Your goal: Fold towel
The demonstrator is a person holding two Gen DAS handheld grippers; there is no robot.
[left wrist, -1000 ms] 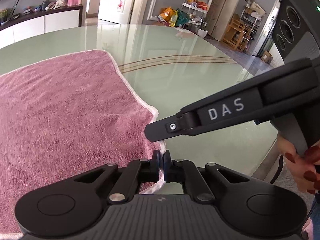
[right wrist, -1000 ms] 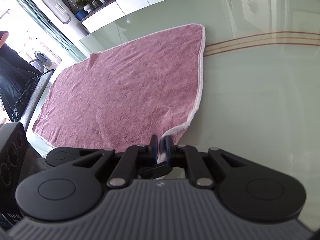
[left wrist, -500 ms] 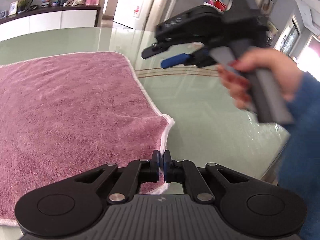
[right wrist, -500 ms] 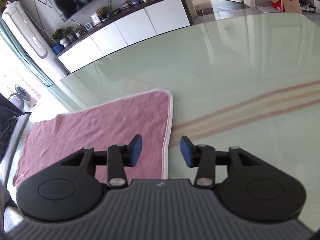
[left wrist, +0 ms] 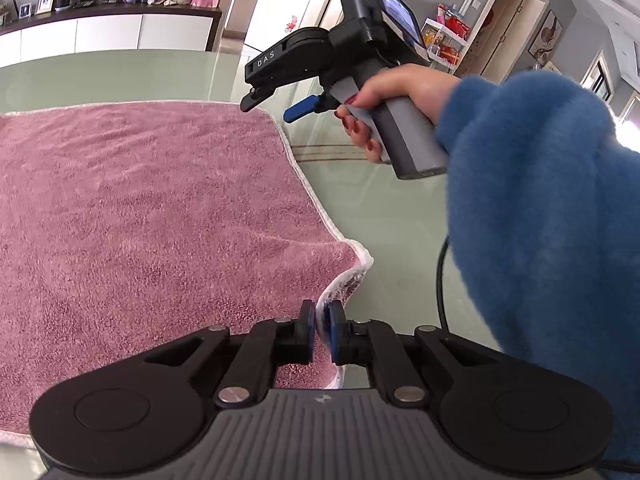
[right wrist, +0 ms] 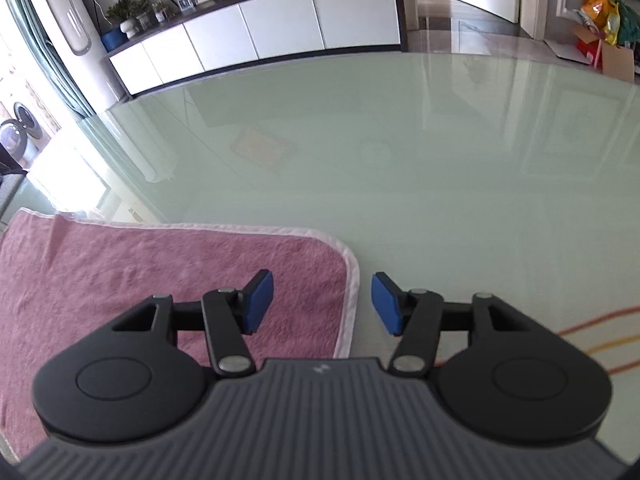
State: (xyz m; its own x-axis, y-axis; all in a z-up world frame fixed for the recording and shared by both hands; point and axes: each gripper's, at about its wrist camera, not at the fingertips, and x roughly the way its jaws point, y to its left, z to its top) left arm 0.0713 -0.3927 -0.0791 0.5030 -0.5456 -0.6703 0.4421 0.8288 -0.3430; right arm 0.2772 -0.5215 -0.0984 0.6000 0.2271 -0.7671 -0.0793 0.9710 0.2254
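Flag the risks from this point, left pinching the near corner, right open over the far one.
1. Left gripper pinches only the towel hem; a pull may slip it.
2. Right gripper straddles the far edge; closing could catch only white trim.
3. Glass table looks slick; the towel may slide.

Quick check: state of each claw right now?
Left claw: shut on the towel corner.
Right claw: open, holding nothing, above the towel's far corner.

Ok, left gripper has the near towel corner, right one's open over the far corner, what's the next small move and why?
Probably lower the right gripper and close it on the towel hem: its jaws are open, straddling that edge above the far corner, while the left gripper pinches the near corner.
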